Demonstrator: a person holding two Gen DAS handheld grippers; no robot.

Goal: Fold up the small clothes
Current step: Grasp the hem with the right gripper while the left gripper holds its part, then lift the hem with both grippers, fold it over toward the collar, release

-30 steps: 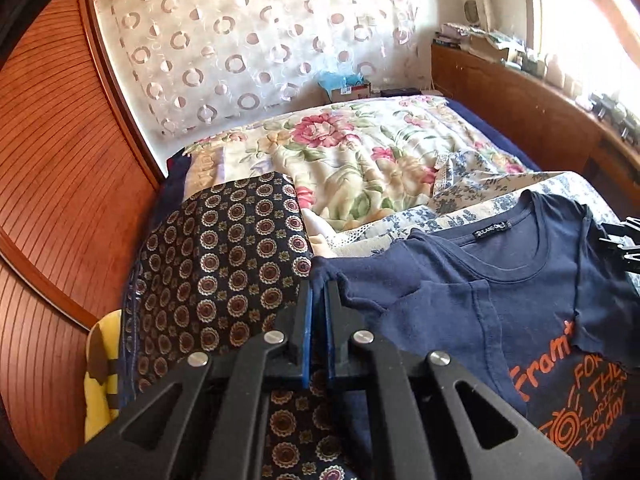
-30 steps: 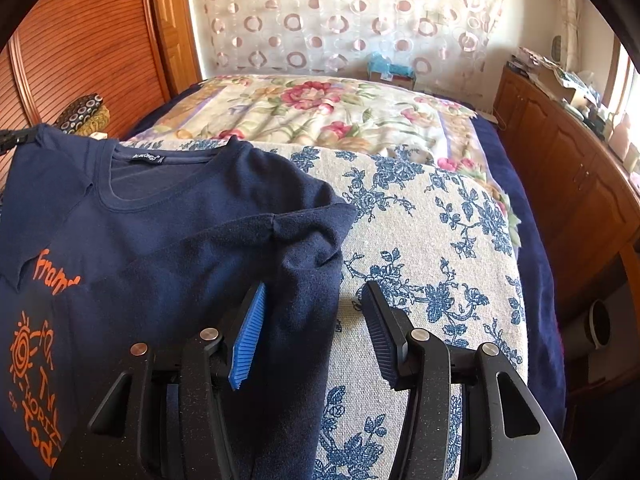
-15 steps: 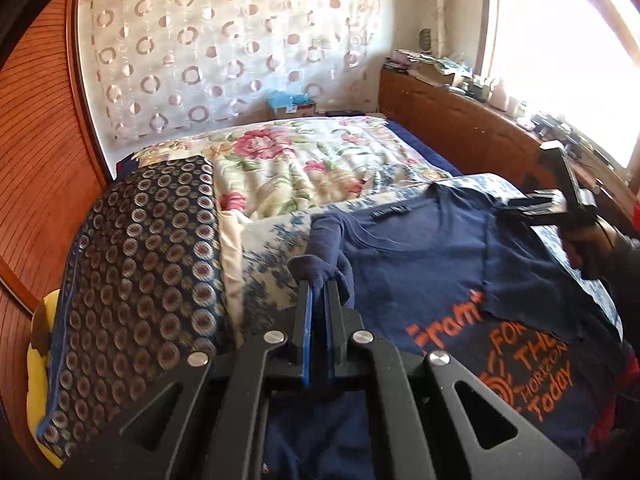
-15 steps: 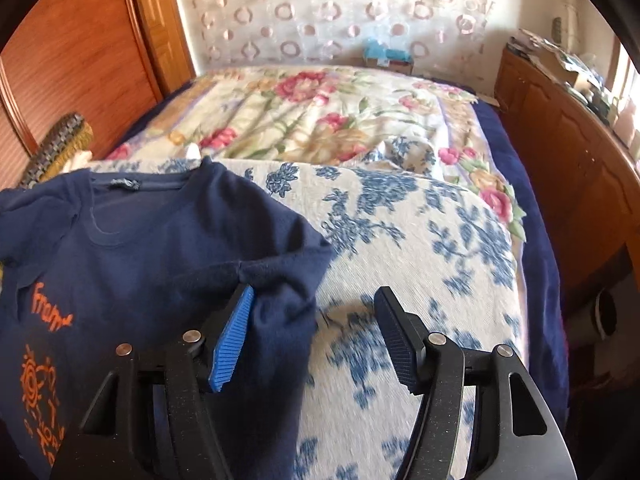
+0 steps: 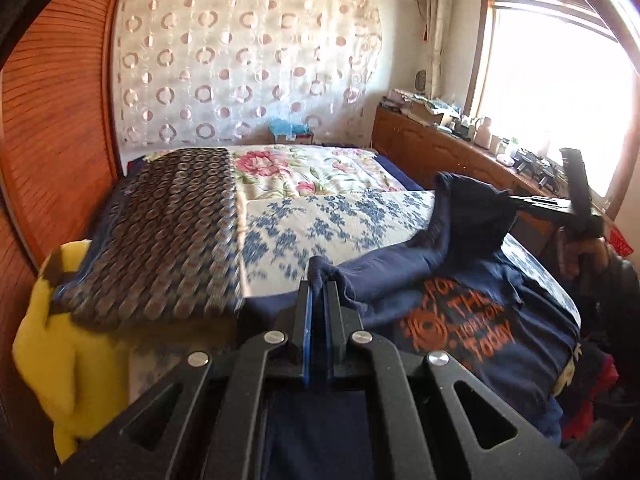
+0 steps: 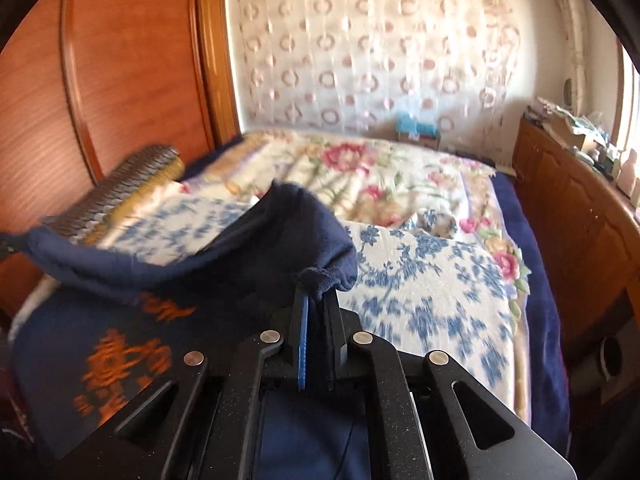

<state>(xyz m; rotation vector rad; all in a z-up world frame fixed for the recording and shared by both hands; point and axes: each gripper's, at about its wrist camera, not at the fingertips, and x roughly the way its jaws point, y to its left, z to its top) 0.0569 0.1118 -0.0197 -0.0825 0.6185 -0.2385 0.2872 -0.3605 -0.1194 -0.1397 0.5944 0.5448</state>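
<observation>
A navy T-shirt (image 5: 476,320) with orange print lies on the blue-flowered bed cover (image 5: 340,224). My left gripper (image 5: 317,286) is shut on one bunched upper corner of the shirt. My right gripper (image 6: 316,294) is shut on the other upper corner, which it holds raised above the bed; it shows at the right in the left wrist view (image 5: 516,200). The top of the T-shirt (image 6: 224,256) hangs lifted between the two grippers, and its printed front lies below on the bed.
A dark circle-patterned cushion (image 5: 160,232) lies on the left of the bed over a yellow cloth (image 5: 52,352). A rose-patterned blanket (image 6: 360,172) covers the far end. A wooden wardrobe (image 6: 120,80) stands left, and a cluttered wooden sideboard (image 6: 580,200) right under the window.
My right gripper has shut on the shirt's corner and lifted it. Both grippers have pulled back toward the near bed edge, raising the shirt's top off the cover.
</observation>
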